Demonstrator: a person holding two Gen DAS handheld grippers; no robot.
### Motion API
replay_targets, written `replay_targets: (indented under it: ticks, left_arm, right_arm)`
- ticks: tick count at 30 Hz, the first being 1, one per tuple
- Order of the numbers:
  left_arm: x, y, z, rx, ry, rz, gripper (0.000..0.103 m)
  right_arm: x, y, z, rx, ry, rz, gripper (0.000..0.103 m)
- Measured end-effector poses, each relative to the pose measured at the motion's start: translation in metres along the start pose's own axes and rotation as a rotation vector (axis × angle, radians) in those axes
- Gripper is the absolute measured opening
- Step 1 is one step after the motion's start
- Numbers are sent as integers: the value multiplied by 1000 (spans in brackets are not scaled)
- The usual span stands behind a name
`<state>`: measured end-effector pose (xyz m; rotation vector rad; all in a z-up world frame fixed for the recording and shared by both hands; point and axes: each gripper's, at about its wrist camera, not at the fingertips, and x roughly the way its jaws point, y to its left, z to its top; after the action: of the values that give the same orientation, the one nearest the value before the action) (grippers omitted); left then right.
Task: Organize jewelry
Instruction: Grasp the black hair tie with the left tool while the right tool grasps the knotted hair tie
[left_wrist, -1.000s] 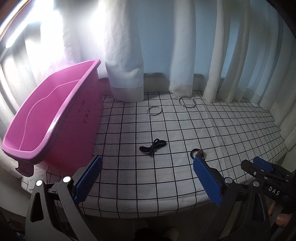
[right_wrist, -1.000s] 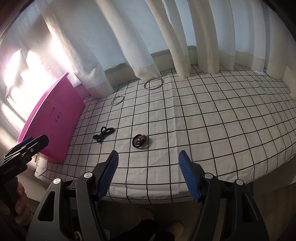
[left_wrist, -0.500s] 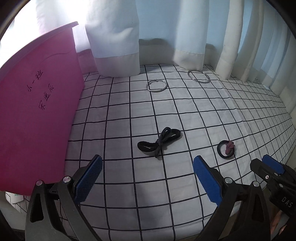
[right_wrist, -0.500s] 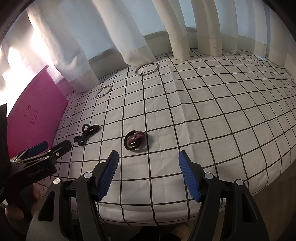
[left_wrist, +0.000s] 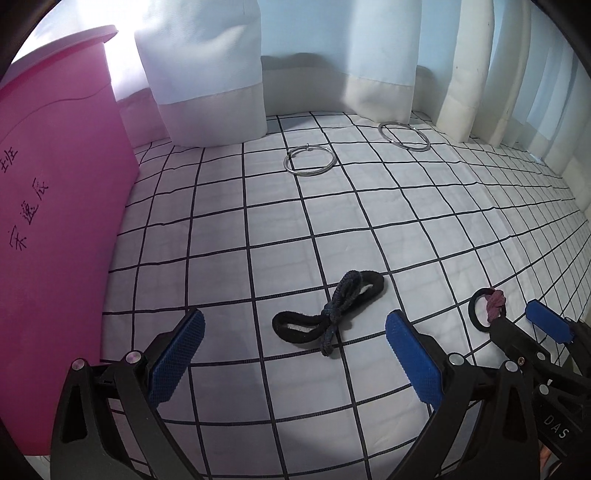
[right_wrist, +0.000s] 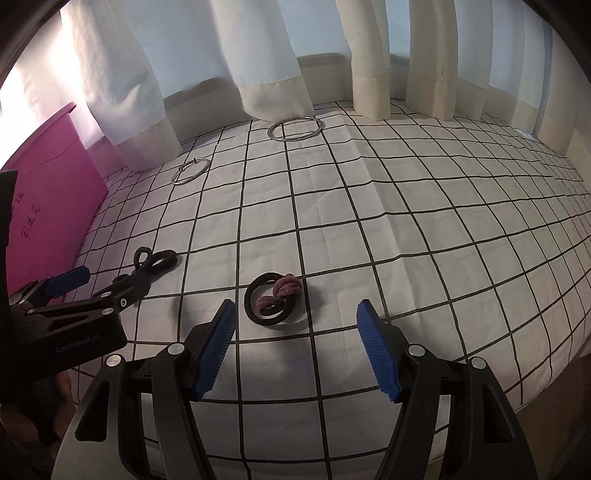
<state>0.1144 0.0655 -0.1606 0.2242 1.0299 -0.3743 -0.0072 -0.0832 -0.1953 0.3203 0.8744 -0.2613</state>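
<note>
The left hand-held gripper (left_wrist: 293, 345) is hovering low over the checked tabletop (left_wrist: 369, 229), its blue pads spread wide apart, framing the black knotted hair tie (left_wrist: 328, 314) lying just ahead. The right hand-held gripper (right_wrist: 295, 339) is likewise gaping, tilted down toward the black ring with a maroon band (right_wrist: 273, 298), not touching it. Farther off, two silver hoops (left_wrist: 309, 161) (left_wrist: 404, 136) are lying near the curtain (left_wrist: 207, 66). A pink bin (left_wrist: 55, 206) is standing at the left; its inside is probably hidden.
</note>
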Motion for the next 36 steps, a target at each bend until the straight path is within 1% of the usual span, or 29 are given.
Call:
replay_targets:
  ticks: [9, 11, 16, 23, 24, 25, 26, 27, 28, 29, 30, 31, 32, 34, 35, 36]
  left_arm:
    - [18, -1, 5, 30, 3, 4, 97]
    - [22, 1, 5, 29, 15, -1, 97]
    - [25, 4, 5, 13, 12, -21, 98]
    - [24, 3, 3, 7, -24, -18, 97]
    - [24, 3, 3, 7, -27, -17, 97]
    - [23, 3, 2, 7, -30, -20, 95]
    - [22, 2, 1, 11, -34, -22, 92]
    - [19, 0, 0, 20, -42, -30, 84]
    - [17, -2, -1, 34, -50, -39, 74]
    - [15, -5, -2, 48, -57, -49, 69]
    - [13, -8, -3, 62, -64, -61, 59]
    - [11, -11, -4, 74, -72, -70, 50]
    - [10, -14, -5, 82, -80, -75, 44]
    - [8, -17, -6, 87, -85, -85, 18]
    - [8, -17, -6, 83, -81, -84, 14]
    - [8, -17, -5, 78, -76, -86, 14]
  right_arm:
    - [14, 6, 3, -12, -4, -46, 65]
    - [15, 9, 4, -27, -9, -61, 65]
    - [19, 17, 0, -85, -25, -110, 65]
    - [20, 19, -1, -99, -41, -103, 64]
    - [20, 19, -1, -101, -42, -100, 62]
    - [19, 20, -1, -106, -44, -97, 59]
    - [18, 21, -1, -113, -46, -95, 52]
    - [18, 23, -1, -120, -46, -90, 46]
    - [18, 24, -1, -129, -45, -83, 44]
    - [18, 25, 0, -136, -42, -77, 40]
    - [18, 26, 0, -141, -40, -74, 32]
    - [18, 27, 1, -142, -37, -71, 28]
    - [19, 27, 3, -141, -34, -67, 23]
    - [19, 27, 4, -139, -29, -54, 19]
    - [19, 25, 5, -131, -28, -42, 19]
    - [18, 23, 5, -120, -26, -31, 19]
